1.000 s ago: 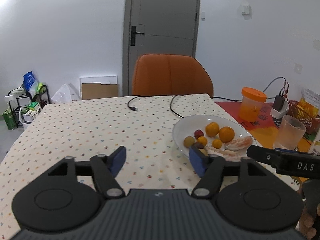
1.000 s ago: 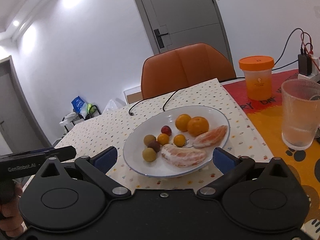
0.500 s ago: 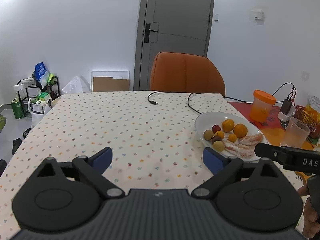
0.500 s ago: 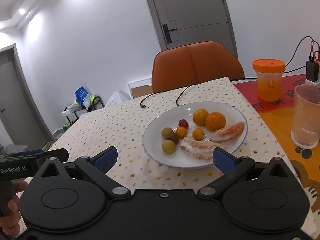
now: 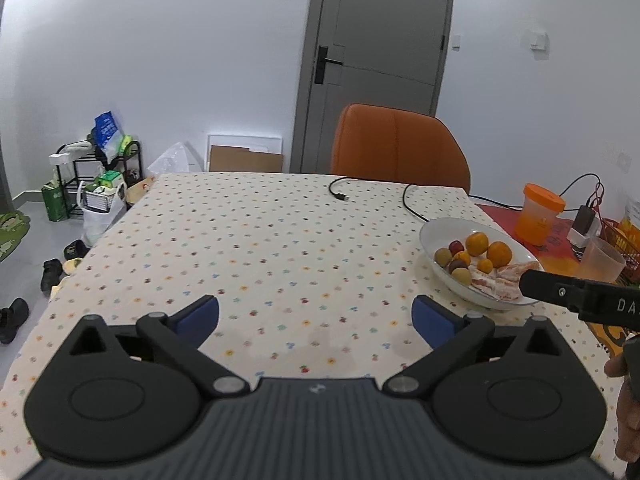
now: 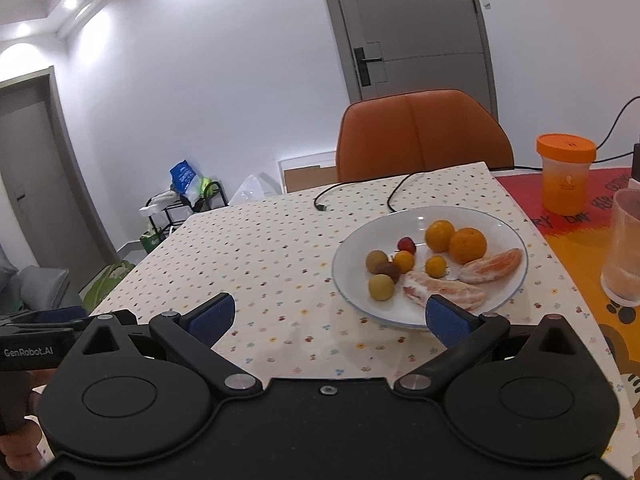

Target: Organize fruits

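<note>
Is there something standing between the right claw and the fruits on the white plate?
Nothing visible does. The right claw is open and empty above the dotted tablecloth, and the white plate of fruits lies just ahead, its near rim beside the right-hand finger. The glass and orange jar stand off to the right.

White-walled dining room, lit from the ceiling.
An orange chair (image 5: 400,146) and grey door (image 5: 380,60) stand ahead of the claw; a black rack (image 5: 102,178) sits far left.

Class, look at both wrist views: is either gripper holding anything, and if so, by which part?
Nothing is held. The left gripper and right gripper are both open over the dotted tablecloth; all fruit lies on the white round plate.
</note>
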`<state>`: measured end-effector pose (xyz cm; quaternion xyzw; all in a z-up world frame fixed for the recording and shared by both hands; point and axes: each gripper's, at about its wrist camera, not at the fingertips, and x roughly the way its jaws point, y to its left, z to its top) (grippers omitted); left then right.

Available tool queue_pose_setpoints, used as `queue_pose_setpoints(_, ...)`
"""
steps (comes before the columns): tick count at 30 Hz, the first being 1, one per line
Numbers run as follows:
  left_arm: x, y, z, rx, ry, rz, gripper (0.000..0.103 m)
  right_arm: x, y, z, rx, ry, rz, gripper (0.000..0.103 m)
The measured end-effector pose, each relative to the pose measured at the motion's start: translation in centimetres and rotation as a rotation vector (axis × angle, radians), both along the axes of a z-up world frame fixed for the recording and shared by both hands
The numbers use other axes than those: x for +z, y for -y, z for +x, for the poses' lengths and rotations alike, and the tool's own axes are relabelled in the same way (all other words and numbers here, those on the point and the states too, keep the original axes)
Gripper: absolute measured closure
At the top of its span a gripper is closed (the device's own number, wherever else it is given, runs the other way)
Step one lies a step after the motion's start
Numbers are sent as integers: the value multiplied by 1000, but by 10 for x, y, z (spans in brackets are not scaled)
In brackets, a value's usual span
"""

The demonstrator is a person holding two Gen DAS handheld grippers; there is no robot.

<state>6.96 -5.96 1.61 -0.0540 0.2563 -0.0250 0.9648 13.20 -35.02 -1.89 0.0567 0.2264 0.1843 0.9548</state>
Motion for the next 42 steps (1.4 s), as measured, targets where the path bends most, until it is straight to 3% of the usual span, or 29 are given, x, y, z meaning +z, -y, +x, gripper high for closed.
queue_pose_setpoints(25,-14,-23,-28,33,-56,28,0,-8,-33,-22,60,-19,-37,0)
queue_pose_setpoints(42,-18,-25,-33,33,-72,58,0,-12,-24,-34,30,-28,-56,0)
